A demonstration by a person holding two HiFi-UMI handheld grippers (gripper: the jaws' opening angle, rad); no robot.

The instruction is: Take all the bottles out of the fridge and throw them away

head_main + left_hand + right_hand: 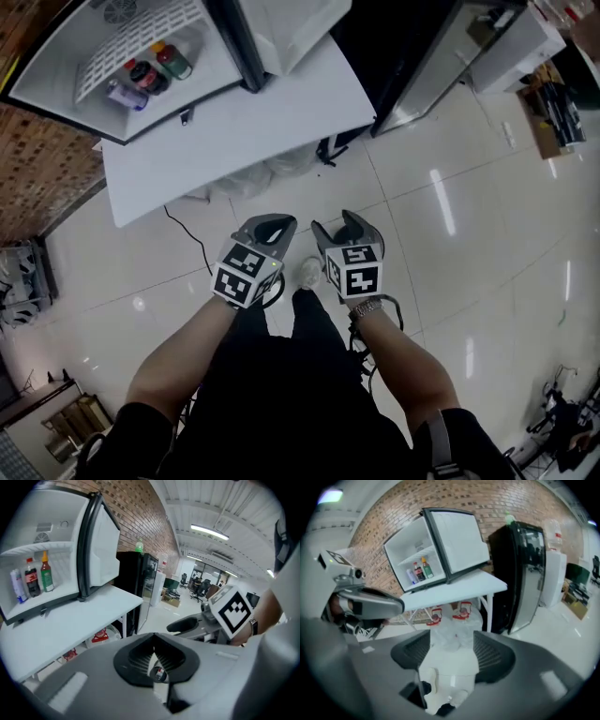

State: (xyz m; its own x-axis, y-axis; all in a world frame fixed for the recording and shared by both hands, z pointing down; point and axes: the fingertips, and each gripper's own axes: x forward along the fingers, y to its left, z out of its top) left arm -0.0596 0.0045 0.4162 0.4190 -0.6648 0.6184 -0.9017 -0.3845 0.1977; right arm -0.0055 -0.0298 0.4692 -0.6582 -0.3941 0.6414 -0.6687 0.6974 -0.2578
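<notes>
while the person stands back from it, the pale tiled floor lies wide and bare between their feet and the front edge of the white worktop. a tall black fridge stands just beside the worktop's right end. on the worktop's left part sits a small white fridge, its door swung fully open toward the right, so the mouth of the cabinet faces the person with free worktop in front of it. clear plastic bags are bunched under the worktop near its front edge.

both tools hang side by side above the floor, well apart from the fridge. the left hand-held gripper has its jaws together at the tips, with nothing between them. the right hand-held gripper has its jaws spread wide and empty; only floor and bags show through the gap.

three bottles stand upright in a close row inside the small fridge, under its wire shelf.
</notes>
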